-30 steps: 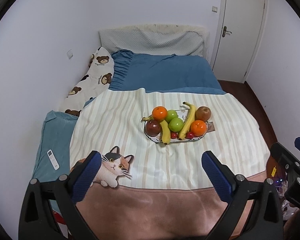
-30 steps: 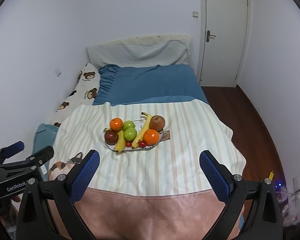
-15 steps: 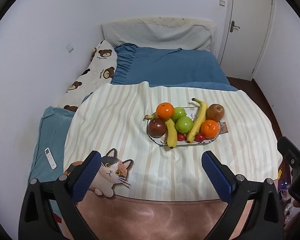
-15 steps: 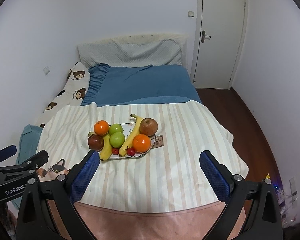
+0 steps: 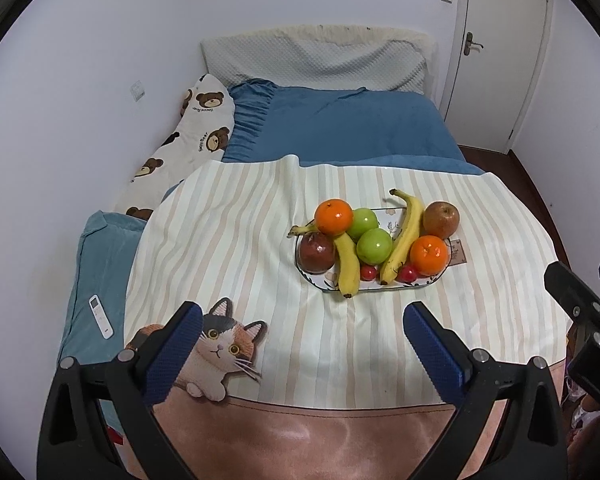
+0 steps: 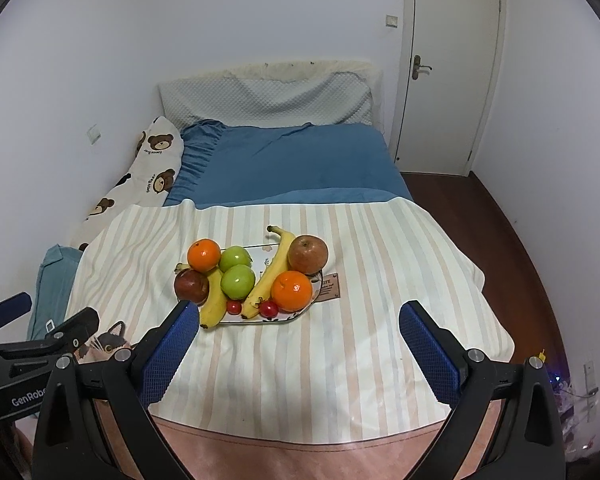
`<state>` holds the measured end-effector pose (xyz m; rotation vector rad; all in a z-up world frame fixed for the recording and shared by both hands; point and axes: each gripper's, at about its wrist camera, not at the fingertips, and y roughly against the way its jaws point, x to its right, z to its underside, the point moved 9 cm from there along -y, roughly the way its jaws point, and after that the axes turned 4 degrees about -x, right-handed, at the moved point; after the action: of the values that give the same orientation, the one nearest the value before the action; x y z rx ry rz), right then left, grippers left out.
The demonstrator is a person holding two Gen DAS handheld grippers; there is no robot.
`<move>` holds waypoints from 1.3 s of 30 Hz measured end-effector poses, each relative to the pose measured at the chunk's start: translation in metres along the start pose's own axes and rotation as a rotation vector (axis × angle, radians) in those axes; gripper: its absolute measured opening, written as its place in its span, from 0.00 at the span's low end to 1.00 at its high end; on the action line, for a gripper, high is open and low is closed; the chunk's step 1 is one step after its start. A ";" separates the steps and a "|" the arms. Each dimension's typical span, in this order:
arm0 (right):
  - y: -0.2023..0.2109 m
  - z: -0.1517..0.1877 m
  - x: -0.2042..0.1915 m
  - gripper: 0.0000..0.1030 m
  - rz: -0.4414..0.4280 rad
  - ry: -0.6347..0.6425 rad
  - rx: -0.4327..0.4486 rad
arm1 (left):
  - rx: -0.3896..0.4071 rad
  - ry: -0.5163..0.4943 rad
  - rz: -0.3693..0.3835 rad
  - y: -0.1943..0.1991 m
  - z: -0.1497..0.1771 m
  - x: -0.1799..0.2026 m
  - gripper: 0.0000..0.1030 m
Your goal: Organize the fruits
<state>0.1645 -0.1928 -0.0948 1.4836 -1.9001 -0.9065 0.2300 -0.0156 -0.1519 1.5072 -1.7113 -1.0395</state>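
An oval glass plate (image 5: 384, 286) (image 6: 236, 319) sits on a striped blanket on a bed. It holds two oranges (image 5: 334, 216) (image 6: 292, 291), two green apples (image 5: 375, 245) (image 6: 238, 282), two red apples (image 5: 441, 220) (image 6: 191, 286), two bananas (image 5: 405, 236) (image 6: 214, 300) and small red fruits (image 6: 268, 308). My left gripper (image 5: 302, 326) is open and empty, short of the plate's near edge. My right gripper (image 6: 300, 322) is open and empty, its left finger close to the plate's near left end.
The striped blanket (image 5: 236, 248) has a cat print (image 5: 220, 350) at the near left. A white remote (image 5: 101, 316) lies on a teal cushion at the left. Pillows and a blue sheet (image 5: 340, 128) lie beyond. A door (image 6: 448, 68) and wood floor are at the right.
Both grippers have moved forward toward the plate, which now looks larger and nearer in both views. Both stay open and empty.
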 end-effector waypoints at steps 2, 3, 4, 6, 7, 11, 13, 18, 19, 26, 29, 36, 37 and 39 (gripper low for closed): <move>-0.004 -0.001 0.000 0.99 0.001 0.000 -0.004 | -0.001 -0.001 0.004 -0.002 -0.001 0.001 1.00; -0.005 -0.001 0.000 0.99 0.000 0.000 -0.005 | 0.001 -0.001 0.003 -0.002 -0.001 0.001 1.00; -0.006 -0.001 0.000 0.99 0.001 0.000 -0.004 | 0.001 -0.002 0.004 -0.002 -0.001 0.001 1.00; -0.007 -0.001 0.000 0.99 0.003 0.000 -0.005 | -0.004 -0.008 0.007 -0.003 -0.001 0.002 1.00; -0.008 -0.001 0.000 0.99 0.001 -0.002 -0.006 | -0.004 -0.010 0.008 -0.003 -0.002 0.003 1.00; -0.009 -0.001 0.000 0.99 -0.002 -0.004 -0.006 | 0.000 -0.014 0.011 -0.002 -0.003 0.006 1.00; -0.010 -0.001 0.000 0.99 -0.002 -0.007 -0.011 | 0.003 -0.014 0.008 -0.002 -0.005 0.005 1.00; -0.011 -0.002 0.001 0.99 -0.001 -0.007 -0.010 | 0.005 -0.010 0.008 -0.002 -0.007 0.003 1.00; -0.011 -0.002 0.001 0.99 0.000 -0.008 -0.009 | 0.006 -0.008 0.007 -0.002 -0.008 0.003 1.00; -0.010 -0.002 0.002 0.99 0.003 -0.016 0.000 | 0.014 -0.008 0.009 0.000 -0.010 0.002 1.00; -0.010 -0.002 0.001 0.99 0.003 -0.019 0.000 | 0.019 -0.007 0.009 0.003 -0.011 0.003 1.00; -0.004 -0.006 -0.001 0.99 -0.002 -0.017 0.007 | 0.023 -0.004 0.008 0.004 -0.012 0.001 1.00; -0.004 -0.007 0.000 0.99 0.000 -0.017 0.008 | 0.025 -0.004 0.008 0.005 -0.013 0.001 1.00; -0.004 -0.007 -0.001 0.99 -0.004 -0.018 0.007 | 0.029 -0.003 0.005 0.007 -0.013 0.000 1.00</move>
<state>0.1722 -0.1938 -0.0937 1.4884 -1.9160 -0.9186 0.2375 -0.0172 -0.1390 1.5196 -1.7382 -1.0183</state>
